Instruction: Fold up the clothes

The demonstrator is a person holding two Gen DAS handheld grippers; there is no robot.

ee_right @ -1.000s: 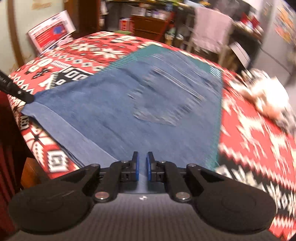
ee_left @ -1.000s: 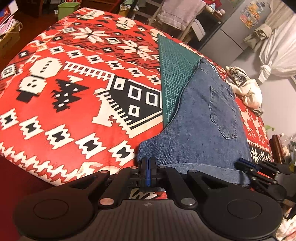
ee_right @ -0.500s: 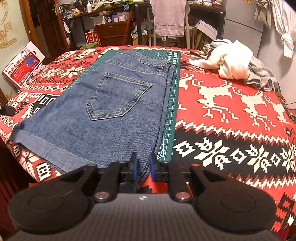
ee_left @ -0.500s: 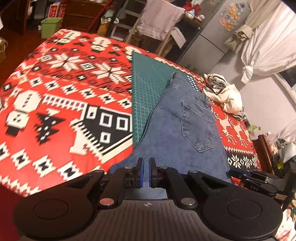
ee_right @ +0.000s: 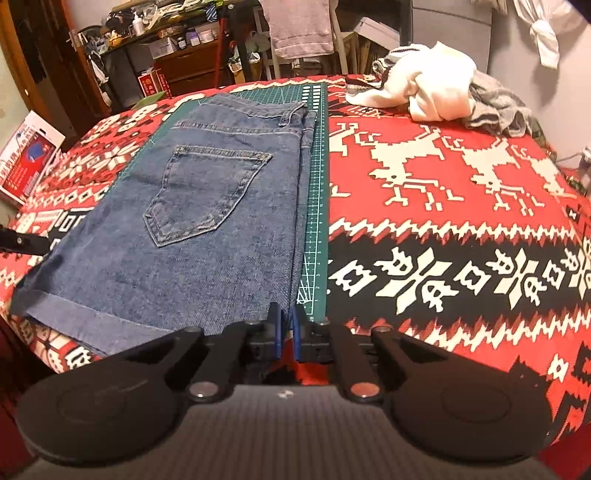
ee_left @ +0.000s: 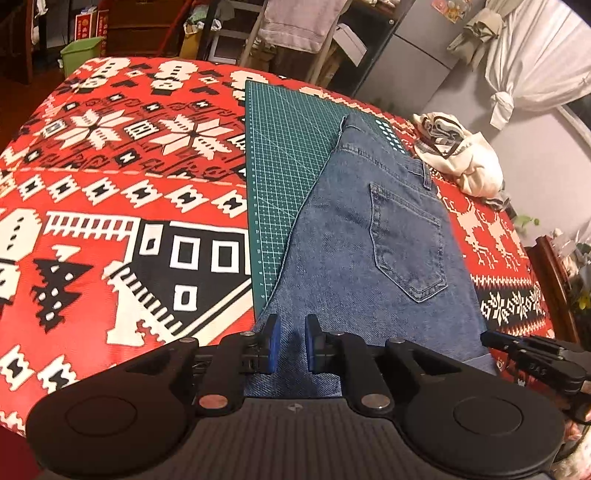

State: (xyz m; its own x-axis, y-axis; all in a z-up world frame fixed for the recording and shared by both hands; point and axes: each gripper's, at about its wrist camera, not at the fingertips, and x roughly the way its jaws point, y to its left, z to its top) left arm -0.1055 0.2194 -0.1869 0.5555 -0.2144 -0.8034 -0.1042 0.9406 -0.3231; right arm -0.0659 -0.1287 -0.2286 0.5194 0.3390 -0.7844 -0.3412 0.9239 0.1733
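Blue denim shorts [ee_left: 369, 258] [ee_right: 221, 221] lie flat and folded in half, back pocket up, partly on a green cutting mat [ee_left: 280, 166] [ee_right: 317, 206]. Their rolled hem reaches the table's near edge. My left gripper [ee_left: 293, 343] hovers over the hem's left corner, open by a small gap with denim showing beneath it. My right gripper [ee_right: 287, 334] is at the hem's right corner beside the mat's edge, open by a narrow gap with nothing between the pads. Each gripper's tip shows in the other's view: the right gripper [ee_left: 535, 358], the left gripper [ee_right: 22, 242].
A red, white and black patterned cloth [ee_left: 110, 221] [ee_right: 443, 221] covers the table. A pile of white and grey clothes [ee_left: 461, 158] [ee_right: 424, 92] sits at the far right. Beyond the table stand a chair with a pink towel [ee_right: 301, 29], a green bin [ee_left: 81, 55] and shelves.
My left gripper was shut on the hem and has let go and opened. The shorts have settled flat. Both grippers have drawn back slightly toward the near edge.
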